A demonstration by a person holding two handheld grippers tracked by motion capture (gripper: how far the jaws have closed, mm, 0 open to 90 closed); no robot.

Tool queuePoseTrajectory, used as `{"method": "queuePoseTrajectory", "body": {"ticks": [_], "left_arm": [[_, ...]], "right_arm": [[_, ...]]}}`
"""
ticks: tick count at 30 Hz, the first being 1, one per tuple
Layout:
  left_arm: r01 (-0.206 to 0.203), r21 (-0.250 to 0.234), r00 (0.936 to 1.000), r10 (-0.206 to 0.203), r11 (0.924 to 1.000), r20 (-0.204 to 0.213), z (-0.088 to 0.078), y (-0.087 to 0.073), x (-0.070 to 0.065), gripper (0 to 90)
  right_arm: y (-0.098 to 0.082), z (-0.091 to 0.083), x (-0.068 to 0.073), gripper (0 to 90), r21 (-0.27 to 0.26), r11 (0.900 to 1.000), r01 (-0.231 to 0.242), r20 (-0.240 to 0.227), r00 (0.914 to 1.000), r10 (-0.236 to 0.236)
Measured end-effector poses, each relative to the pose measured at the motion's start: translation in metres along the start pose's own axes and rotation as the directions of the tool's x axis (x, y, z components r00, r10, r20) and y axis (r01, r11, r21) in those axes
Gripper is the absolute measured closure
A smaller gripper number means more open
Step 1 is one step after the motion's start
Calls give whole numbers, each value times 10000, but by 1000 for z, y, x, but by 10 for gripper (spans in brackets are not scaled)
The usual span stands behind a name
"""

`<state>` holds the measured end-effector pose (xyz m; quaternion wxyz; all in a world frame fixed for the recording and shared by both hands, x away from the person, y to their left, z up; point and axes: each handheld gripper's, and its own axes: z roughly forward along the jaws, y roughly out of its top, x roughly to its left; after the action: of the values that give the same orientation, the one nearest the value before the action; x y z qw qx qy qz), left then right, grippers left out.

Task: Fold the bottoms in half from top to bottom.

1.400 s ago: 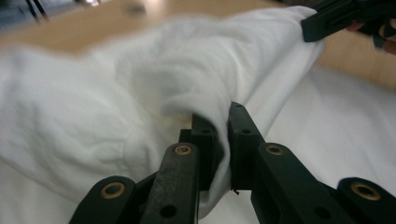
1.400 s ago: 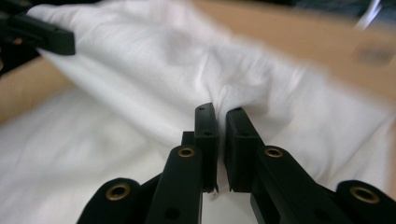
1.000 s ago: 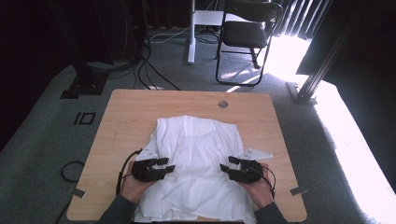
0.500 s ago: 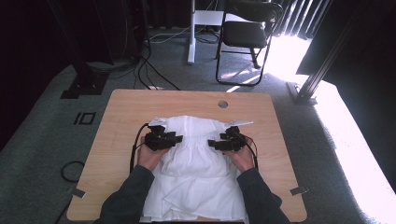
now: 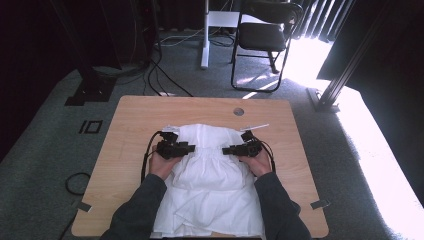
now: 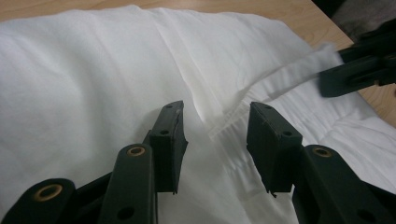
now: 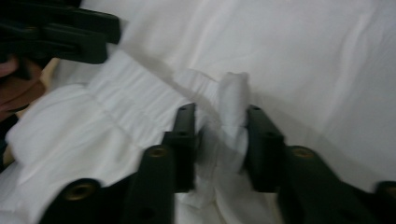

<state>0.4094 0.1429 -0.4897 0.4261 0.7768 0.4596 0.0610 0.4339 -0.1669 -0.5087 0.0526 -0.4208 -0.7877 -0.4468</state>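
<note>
- White garment (image 5: 210,170) lies spread across the middle of the table (image 5: 130,115), its lower hem reaching the near edge and its folded-over top part stopping short of the far edge, so both your hands can work the fold from your side.
- Your left gripper (image 5: 189,148) sits on the cloth toward the table's left edge; in the left gripper view (image 6: 215,135) its jaws stand about half open, straddling a gathered seam (image 6: 233,116) without pressing it. You hold nothing there yet, as far as I can judge.
- Your right gripper (image 5: 229,150) mirrors it toward the right edge. In the right gripper view (image 7: 217,135) a bunched ridge of fabric stands between the jaws, which have just been closing; they appear to pinch it.
- You hold the two grippers level and facing each other, likely to take the folded edge at matching points so it moves evenly.
- A narrow strap (image 5: 254,127) trails off the garment toward the far right corner.
- Fabric looks thin, soft and creased, with an elastic-like gathered band across it; expect it to sag and slip.
</note>
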Motion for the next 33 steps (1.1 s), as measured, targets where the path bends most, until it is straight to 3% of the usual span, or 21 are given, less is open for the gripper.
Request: {"method": "queuePoseTrajectory", "body": {"ticks": [3, 5, 10, 14, 18, 19, 21, 22, 23, 24, 25, 26, 27, 29, 30, 31, 32, 33], "left_arm": [[-35, -109, 10000, 35, 9999, 53, -4, 2, -1, 583], [-20, -163, 10000, 22, 9999, 77, -5, 3, -1, 583], [-65, -259, 9999, 68, 9996, 128, -6, 7, -7, 583], [-403, 9, 9988, 402, 9992, 265, 4, 6, -20, 583], [-749, 579, 9971, 742, 9955, 142, 19, -1, -30, 583], [-827, 773, 9965, 816, 9936, 167, 22, -3, -32, 583], [-996, 1059, 9950, 979, 9894, 213, 27, -10, -35, 583], [-996, 1059, 9950, 979, 9894, 213, 27, -10, -35, 583], [-1095, 1197, 9939, 1067, 9868, 294, 29, -14, -37, 583], [-1184, 1171, 9920, 1121, 9860, 586, 28, -22, -42, 583], [-1242, 1138, 9902, 1159, 9857, 774, 27, -25, -44, 584], [-1242, 1138, 9902, 1159, 9857, 774, 27, -25, -44, 583], [-1555, 970, 9831, 1444, 9831, 1122, 21, -37, -53, 581], [-1706, 908, 9798, 1592, 9811, 1208, 17, -42, -57, 569], [-1912, 891, 9729, 1767, 9775, 1492, 11, -53, -63, 566], [-1912, 891, 9729, 1767, 9775, 1492, 11, -53, -63, 569], [-2124, 781, 9649, 1965, 9741, 1741, 6, -63, -68, 569], [-2229, 808, 9629, 2066, 9715, 1735, 4, -67, -70, 569]], "right_arm": [[-5, -18, 13, 774, -534, 9972, 525, -429, 9976, -548], [-11, -31, 21, 774, -1007, 9900, 990, -1037, 9886, -1094], [-33, -60, 40, 770, -1809, 9677, 1755, -2203, 9517, -2138], [-49, -74, 52, 767, -2002, 9525, 2295, -2552, 9264, -2768], [-64, -84, 65, 760, -2351, 9282, 2882, -3033, 8856, -3518], [-68, -85, 69, 759, -2423, 9195, 3094, -3198, 8694, -3768], [-73, -85, 74, 752, -2434, 9094, 3372, -3397, 8486, -4056], [-76, -85, 76, 742, -2415, 9052, 3499, -3416, 8424, -4167], [-76, -85, 76, 742, -2415, 9052, 3499, -3416, 8424, -4167], [-80, -86, 78, 674, -2378, 9023, 3595, -3482, 8357, -4247], [-81, -87, 78, 603, -2363, 9045, 3549, -3464, 8390, -4197], [-81, -87, 78, 603, -2363, 9045, 3549, -3464, 8390, -4197], [-83, -91, 76, 485, -2513, 9065, 3392, -3392, 8463, -4107], [-82, -96, 72, 459, -2669, 9104, 3162, -3376, 8541, -3957], [-82, -99, 69, 449, -2714, 9130, 3046, -3299, 8617, -3855], [-81, -101, 66, 448, -2810, 9155, 2879, -3226, 8701, -3727], [-80, -103, 63, 448, -2885, 9203, 2641, -3097, 8838, -3507], [-79, -104, 59, 449, -2957, 9251, 2382, -2957, 8980, -3257]]}}
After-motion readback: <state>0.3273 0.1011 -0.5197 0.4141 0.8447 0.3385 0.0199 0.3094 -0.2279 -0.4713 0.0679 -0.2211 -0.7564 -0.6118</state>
